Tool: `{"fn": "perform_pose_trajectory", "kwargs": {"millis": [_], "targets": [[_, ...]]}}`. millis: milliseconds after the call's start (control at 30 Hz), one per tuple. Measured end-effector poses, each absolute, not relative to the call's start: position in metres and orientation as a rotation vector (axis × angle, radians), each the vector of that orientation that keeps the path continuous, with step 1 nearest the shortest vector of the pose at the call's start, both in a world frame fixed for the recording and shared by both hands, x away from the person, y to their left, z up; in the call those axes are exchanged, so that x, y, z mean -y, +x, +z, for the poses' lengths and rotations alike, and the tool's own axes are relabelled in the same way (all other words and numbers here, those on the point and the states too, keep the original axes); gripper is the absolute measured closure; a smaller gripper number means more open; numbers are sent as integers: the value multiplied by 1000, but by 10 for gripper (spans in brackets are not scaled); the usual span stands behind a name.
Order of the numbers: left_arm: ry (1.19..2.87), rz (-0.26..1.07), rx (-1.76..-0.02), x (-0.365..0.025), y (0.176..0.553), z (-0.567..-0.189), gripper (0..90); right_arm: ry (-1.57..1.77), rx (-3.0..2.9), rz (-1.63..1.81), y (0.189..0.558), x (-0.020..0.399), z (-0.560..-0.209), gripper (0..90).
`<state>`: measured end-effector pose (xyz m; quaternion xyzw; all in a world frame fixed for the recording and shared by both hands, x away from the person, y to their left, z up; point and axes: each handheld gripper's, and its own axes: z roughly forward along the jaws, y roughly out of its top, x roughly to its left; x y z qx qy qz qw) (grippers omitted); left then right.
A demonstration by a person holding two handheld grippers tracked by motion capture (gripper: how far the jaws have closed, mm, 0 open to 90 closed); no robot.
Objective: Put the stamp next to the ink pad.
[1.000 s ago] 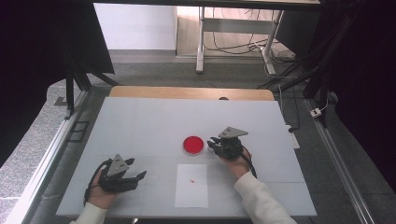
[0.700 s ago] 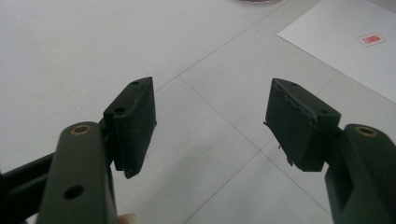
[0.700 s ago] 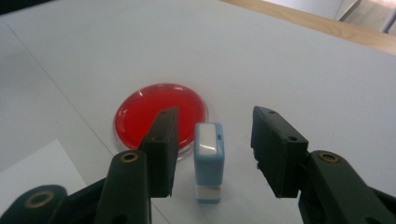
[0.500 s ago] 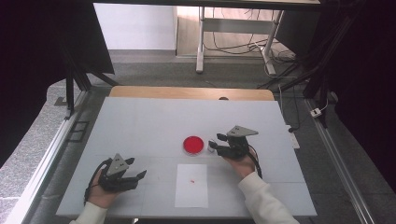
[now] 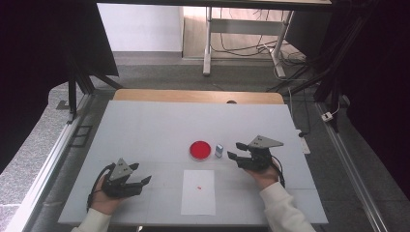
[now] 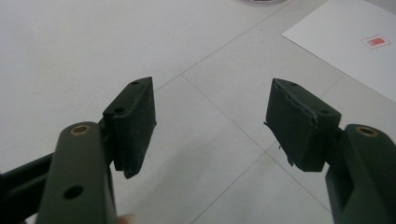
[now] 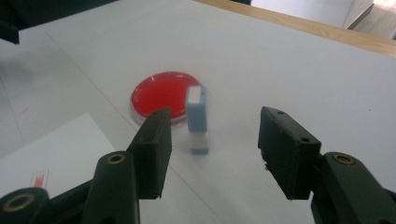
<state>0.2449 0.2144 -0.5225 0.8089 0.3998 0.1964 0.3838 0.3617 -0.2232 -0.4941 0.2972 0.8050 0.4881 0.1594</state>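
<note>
A: Start at the left. What's the left gripper (image 5: pixel 140 182) doing?

B: It sits low over the near-left part of the white table (image 5: pixel 145 130), held in the person's left hand (image 5: pixel 104 200). Its jaws stand well apart with nothing between them; in the left gripper view there is only bare table surface in the gap (image 6: pixel 210 121).

A: And next along?

B: A white sheet of paper (image 5: pixel 198 192) lies flat near the front edge, with a small red mark (image 5: pixel 199 187) on it. Just beyond the sheet is a round red petri dish (image 5: pixel 200 150), flat on the table.

A: The little block beside it?

B: A small light-blue block with a white end (image 5: pixel 219 150), standing on the table just right of the dish. In the right gripper view it stands upright on its white end (image 7: pixel 197 119), close to the dish rim; I can't tell whether they touch.

A: Then the right gripper (image 5: pixel 233 150)?

B: It's just right of the block, in the person's right hand (image 5: pixel 263 176), pointing left toward it. Its jaws have just been opening and now stand wide, with the block ahead of them, not between the pads, which touch nothing
</note>
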Motion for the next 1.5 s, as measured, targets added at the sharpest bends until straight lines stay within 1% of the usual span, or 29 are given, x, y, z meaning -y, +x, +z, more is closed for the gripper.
{"fn": "perform_pose_trajectory", "kwargs": {"millis": [433, 600, 800, 1500], "targets": [[2060, 489, -1008, -216, 243, -524, 327, 817, -2241, 1322, 318, 264, -496, 421], [2059, 490, -1011, -218, 242, -524, 327, 833, -2233, 1290, 306, 283, -500, 418], [2065, 491, -1007, -216, 243, -524, 327, 847, -2238, 1281, 296, 304, -506, 391], [2072, 494, -1013, -216, 243, -525, 326, 810, -2262, 1251, 298, 303, -510, 391]]}}
